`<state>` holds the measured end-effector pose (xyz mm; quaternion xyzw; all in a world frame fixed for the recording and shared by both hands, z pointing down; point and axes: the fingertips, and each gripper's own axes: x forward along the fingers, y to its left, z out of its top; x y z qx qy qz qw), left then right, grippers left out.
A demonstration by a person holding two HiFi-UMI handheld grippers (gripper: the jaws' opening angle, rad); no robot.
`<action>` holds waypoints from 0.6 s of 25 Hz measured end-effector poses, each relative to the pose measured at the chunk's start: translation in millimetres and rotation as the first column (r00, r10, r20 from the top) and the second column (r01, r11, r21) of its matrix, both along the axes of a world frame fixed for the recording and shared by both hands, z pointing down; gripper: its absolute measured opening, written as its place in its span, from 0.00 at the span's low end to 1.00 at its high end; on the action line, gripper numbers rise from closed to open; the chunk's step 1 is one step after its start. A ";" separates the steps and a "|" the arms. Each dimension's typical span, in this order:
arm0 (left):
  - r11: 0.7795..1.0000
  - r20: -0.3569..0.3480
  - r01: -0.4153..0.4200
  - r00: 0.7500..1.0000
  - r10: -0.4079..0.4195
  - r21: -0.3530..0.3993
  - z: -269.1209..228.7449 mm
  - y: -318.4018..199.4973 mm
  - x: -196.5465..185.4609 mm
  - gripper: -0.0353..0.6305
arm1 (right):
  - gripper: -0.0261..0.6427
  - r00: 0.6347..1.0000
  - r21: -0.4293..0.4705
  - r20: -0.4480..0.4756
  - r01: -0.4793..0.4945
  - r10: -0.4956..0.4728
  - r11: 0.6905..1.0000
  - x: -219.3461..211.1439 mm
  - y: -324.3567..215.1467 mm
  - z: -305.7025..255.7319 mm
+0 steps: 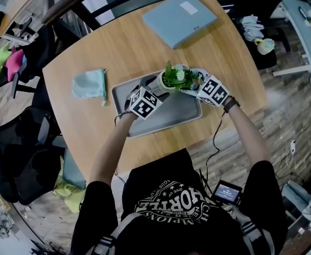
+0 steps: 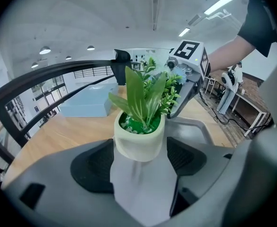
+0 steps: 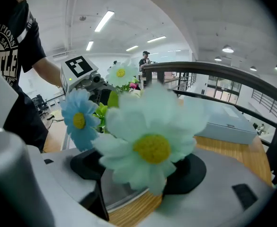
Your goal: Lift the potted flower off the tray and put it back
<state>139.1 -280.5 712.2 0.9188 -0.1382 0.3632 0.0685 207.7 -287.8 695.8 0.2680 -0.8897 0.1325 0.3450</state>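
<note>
The potted flower (image 1: 175,78) has green leaves, white and blue blossoms and a pale pot (image 2: 139,143). It is at the far edge of the grey tray (image 1: 171,116). My left gripper (image 1: 158,89) is shut on the pot, with one black pad against each side. I cannot tell whether the pot's base rests on the tray. My right gripper (image 1: 191,84) comes in from the right at blossom height. Its jaws stand wide open around a white flower (image 3: 152,143), and no pot shows between its pads. A blue flower (image 3: 79,119) hangs beside it.
On the round wooden table, a flat blue-grey box (image 1: 179,19) lies at the far side. A teal cloth (image 1: 90,84) lies left of the tray. Dark chairs (image 1: 17,142) crowd the left edge, and a black railing (image 3: 214,74) curves behind the table.
</note>
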 end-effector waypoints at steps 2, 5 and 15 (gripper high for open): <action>1.000 -0.007 0.011 1.000 -0.011 0.006 -7.1 1.6 -6.2 0.60 | 0.58 1.000 0.008 -0.014 -0.021 0.021 1.000 5.9 2.4 -3.6; 0.999 -0.025 0.032 0.999 -0.032 0.015 -21.1 4.1 -17.0 0.60 | 0.58 0.998 0.013 -0.034 -0.055 0.056 0.998 14.2 9.1 -10.6; 0.996 -0.088 0.071 0.994 -0.066 0.060 -74.5 26.3 -55.5 0.60 | 0.58 0.979 0.085 -0.077 -0.183 0.190 0.979 31.7 43.5 -61.6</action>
